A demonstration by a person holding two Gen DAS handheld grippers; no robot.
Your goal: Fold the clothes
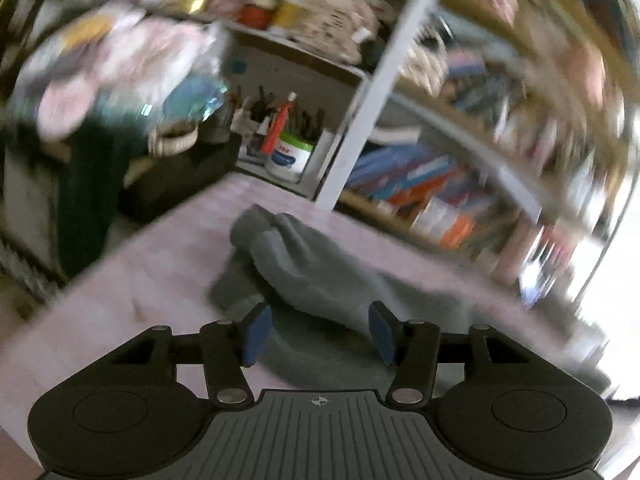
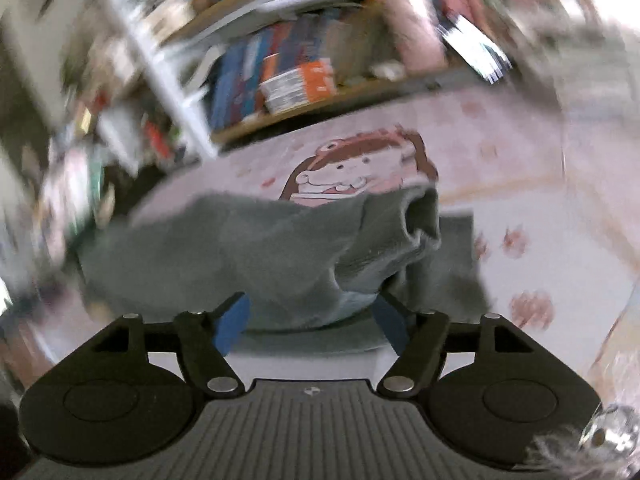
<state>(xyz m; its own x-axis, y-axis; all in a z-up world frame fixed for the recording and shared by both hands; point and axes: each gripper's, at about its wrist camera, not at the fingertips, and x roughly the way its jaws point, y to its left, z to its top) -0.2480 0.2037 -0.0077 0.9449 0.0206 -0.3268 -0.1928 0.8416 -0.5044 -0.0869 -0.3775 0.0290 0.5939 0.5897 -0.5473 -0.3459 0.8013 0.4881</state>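
Both the left gripper [image 1: 318, 334] and right gripper [image 2: 310, 322] stand released over the grey garment [image 2: 256, 248], mid-fold; next, regrasp its edge.

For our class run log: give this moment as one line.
task: fold clothes | left tongs: open, over grey garment | right tongs: open, garment between, not pinched | surface: pink bedsheet

Each camera rides its gripper, looking forward and slightly down along the jaws, close over the pink bedspread [image 1: 132, 280]. Both views catch the grey garment [image 2: 240, 248] and the bookshelf [image 1: 420, 184] behind, tilted opposite ways.
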